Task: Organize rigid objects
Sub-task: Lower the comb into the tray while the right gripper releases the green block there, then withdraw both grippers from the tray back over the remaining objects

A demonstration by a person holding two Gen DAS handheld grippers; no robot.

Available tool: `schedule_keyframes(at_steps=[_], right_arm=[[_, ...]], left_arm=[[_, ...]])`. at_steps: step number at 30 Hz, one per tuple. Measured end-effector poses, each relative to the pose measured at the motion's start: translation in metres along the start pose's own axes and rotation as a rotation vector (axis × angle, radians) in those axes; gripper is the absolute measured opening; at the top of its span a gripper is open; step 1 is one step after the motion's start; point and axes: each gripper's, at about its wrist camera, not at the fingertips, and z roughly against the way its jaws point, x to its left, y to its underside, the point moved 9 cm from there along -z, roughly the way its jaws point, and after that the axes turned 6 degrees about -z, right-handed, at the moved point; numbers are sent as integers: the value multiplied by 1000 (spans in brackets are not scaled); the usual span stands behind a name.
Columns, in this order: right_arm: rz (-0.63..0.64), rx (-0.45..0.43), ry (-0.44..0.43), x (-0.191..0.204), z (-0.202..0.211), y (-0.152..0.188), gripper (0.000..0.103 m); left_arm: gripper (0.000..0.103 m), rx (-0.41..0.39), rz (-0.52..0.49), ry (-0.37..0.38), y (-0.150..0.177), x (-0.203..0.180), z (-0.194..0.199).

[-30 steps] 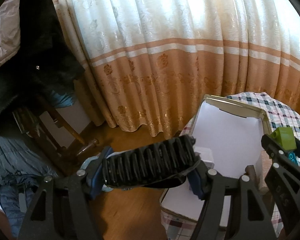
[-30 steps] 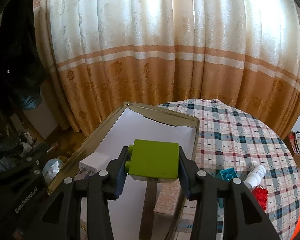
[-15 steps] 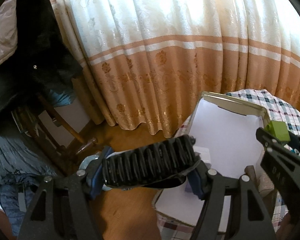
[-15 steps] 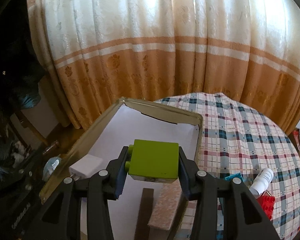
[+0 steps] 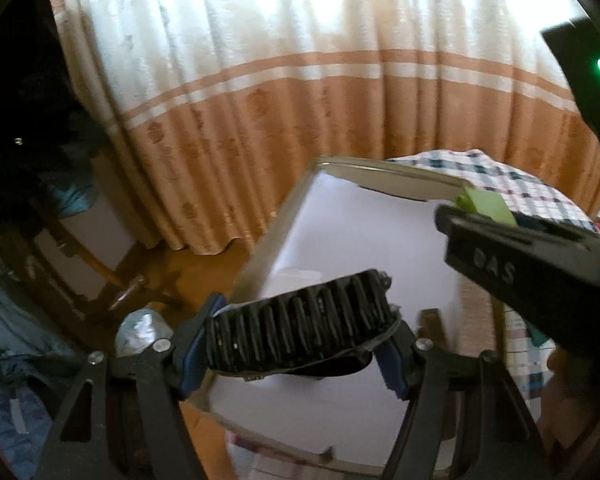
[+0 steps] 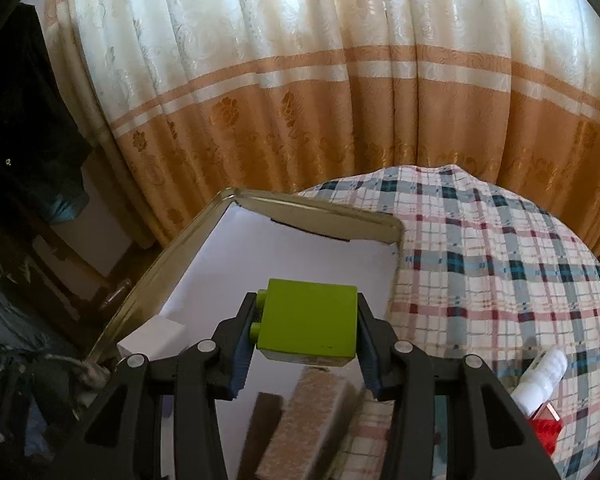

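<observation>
My left gripper (image 5: 296,354) is shut on a black ribbed comb-like piece (image 5: 300,328), held over the near left corner of a gold-rimmed tin box (image 5: 384,168) lined with white paper. My right gripper (image 6: 306,354) is shut on a lime green toy brick (image 6: 310,326), hanging above the same tin box (image 6: 312,206). In the left wrist view the right gripper (image 5: 496,216) reaches in from the right with the green brick (image 5: 486,206) at its tip. A white charger block (image 6: 152,334) and brown bars (image 6: 300,420) lie inside the box.
The box sits on a round table with a plaid cloth (image 6: 500,260). A white bottle (image 6: 542,376) and red brick (image 6: 546,434) lie at the right. Orange and cream curtains (image 6: 300,100) hang behind. A wooden chair (image 5: 112,276) with dark clothes stands at the left.
Both grippers moved forward and lower over the tin box, which now looks larger and nearer. Each keeps hold of its object. The right gripper reaches further into the left wrist view.
</observation>
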Motion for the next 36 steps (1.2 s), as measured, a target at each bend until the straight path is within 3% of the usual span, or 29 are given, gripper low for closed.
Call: schedule_keyframes(at_steps=[8, 12, 14, 16, 17, 20, 25, 27, 32, 36], right_arm=[[47, 21, -7, 9, -14, -1, 48], [54, 47, -63, 15, -23, 1, 48], [40, 52, -93, 16, -24, 2, 55], [33, 43, -110, 16, -21, 2, 72], [29, 31, -110, 14, -17, 1, 73], [1, -3, -117, 8, -3, -6, 73], [-82, -124, -21, -26, 41, -17, 73], [-99, -167, 22, -39, 60, -15, 73], [-147, -229, 96, -67, 97, 1, 76], [-186, -224, 135, -83, 112, 23, 76]], left_arm=[[70, 13, 19, 42, 4, -5, -15], [70, 42, 23, 64, 6, -3, -25], [70, 52, 26, 79, 8, -4, -27], [72, 58, 28, 97, 8, -5, -27], [72, 61, 22, 104, 8, -6, -26], [87, 47, 2, 78, 6, -4, -21], [103, -38, 63, 69, -5, 19, 1], [103, -57, 92, 66, -7, 31, 7], [103, -20, 157, 64, 4, 44, 10], [103, -17, 121, 88, 11, 27, 21]])
